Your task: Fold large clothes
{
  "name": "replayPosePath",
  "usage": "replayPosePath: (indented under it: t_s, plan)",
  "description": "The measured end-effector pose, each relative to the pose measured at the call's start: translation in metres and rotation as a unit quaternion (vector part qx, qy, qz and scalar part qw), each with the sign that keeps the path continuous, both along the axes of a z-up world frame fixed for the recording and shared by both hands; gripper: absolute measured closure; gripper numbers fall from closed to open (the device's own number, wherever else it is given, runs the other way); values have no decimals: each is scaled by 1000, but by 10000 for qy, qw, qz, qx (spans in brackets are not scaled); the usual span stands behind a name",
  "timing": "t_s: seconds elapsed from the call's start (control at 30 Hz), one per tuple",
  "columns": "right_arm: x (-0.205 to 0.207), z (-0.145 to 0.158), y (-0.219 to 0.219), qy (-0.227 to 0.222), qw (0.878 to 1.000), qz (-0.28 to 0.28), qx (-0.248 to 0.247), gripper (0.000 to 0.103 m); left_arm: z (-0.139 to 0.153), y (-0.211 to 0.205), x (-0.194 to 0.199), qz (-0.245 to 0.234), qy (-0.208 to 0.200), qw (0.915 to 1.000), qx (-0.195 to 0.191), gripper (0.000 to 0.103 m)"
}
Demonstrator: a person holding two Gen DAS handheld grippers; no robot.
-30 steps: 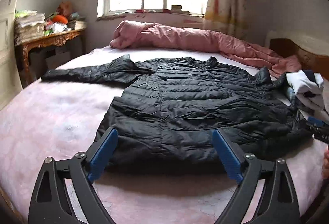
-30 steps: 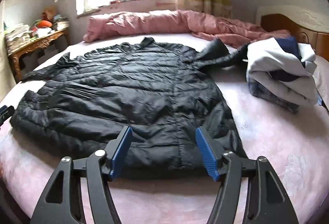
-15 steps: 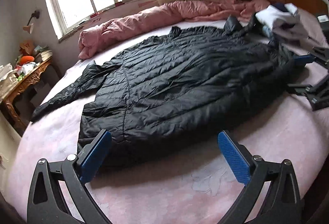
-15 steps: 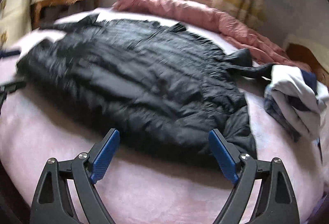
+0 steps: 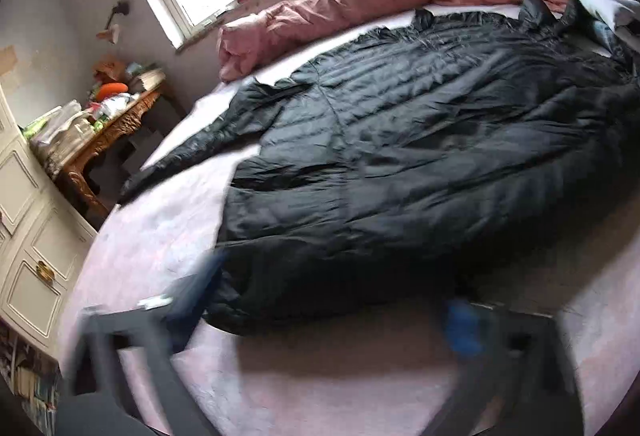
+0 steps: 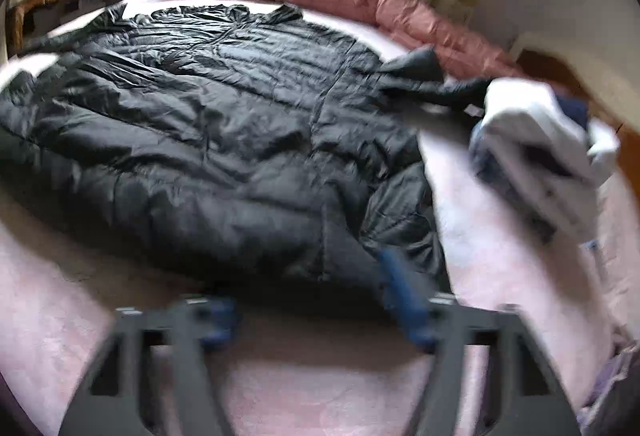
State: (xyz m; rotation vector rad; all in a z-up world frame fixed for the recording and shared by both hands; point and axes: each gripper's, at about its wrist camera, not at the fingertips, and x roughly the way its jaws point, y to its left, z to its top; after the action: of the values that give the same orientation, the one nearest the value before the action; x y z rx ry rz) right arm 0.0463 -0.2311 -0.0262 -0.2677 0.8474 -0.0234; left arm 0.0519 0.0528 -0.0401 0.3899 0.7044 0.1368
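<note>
A black quilted jacket [image 5: 400, 156] lies spread flat on the pink bed sheet [image 5: 320, 388], sleeves out to both sides. My left gripper [image 5: 332, 306] is blurred at the hem's left corner. Its jaws are closing, and its blue pads [image 5: 460, 328] are still apart and press on nothing. In the right wrist view the jacket [image 6: 220, 136] fills the middle. My right gripper [image 6: 310, 304] is at the hem's right corner, jaws closing. One blue pad [image 6: 400, 296] overlaps the hem edge, and a gap shows between the pads.
A rumpled pink duvet [image 5: 360, 0] runs along the far side under the window. A pile of folded clothes [image 6: 536, 132] sits right of the jacket, by the wooden headboard [image 6: 560, 64]. A cluttered carved table [image 5: 108, 128] and a white cabinet [image 5: 28, 236] stand at the left.
Both grippers have dropped nearer the jacket's hem and both views have tilted and blurred. The right gripper no longer shows at the edge of the left wrist view.
</note>
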Motion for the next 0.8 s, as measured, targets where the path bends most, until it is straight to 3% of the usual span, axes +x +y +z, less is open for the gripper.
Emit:
replayPosePath:
  t_s: [0.03, 0.07, 0.1, 0.3, 0.43, 0.53, 0.8]
  plan:
    - [0, 1, -5, 37, 9999, -23, 158, 78, -1, 1, -1, -120, 106, 9999, -39, 65]
    - [0, 2, -7, 18, 9998, -44, 173, 85, 0, 2, -3, -124, 106, 9998, -121, 86]
    - [-3, 3, -8, -14, 9998, -40, 176, 89, 1, 5, -5, -32, 71, 9998, -160, 95]
    - [-35, 10, -11, -139, 9990, -32, 435, 92, 12, 14, -44, -236, 104, 9978, -618, 97]
    - [-63, 15, -14, -177, 9987, 71, 474, 92, 25, 26, -75, -429, 224, 9919, -1172, 97]
    - [-77, 18, -20, -82, 9980, 162, 605, 92, 32, 30, -85, -497, 279, 9892, -1354, 97]
    - [-47, 51, -26, -130, 9964, 196, 816, 90, 61, 29, -43, -432, 168, 9894, -1377, 95]
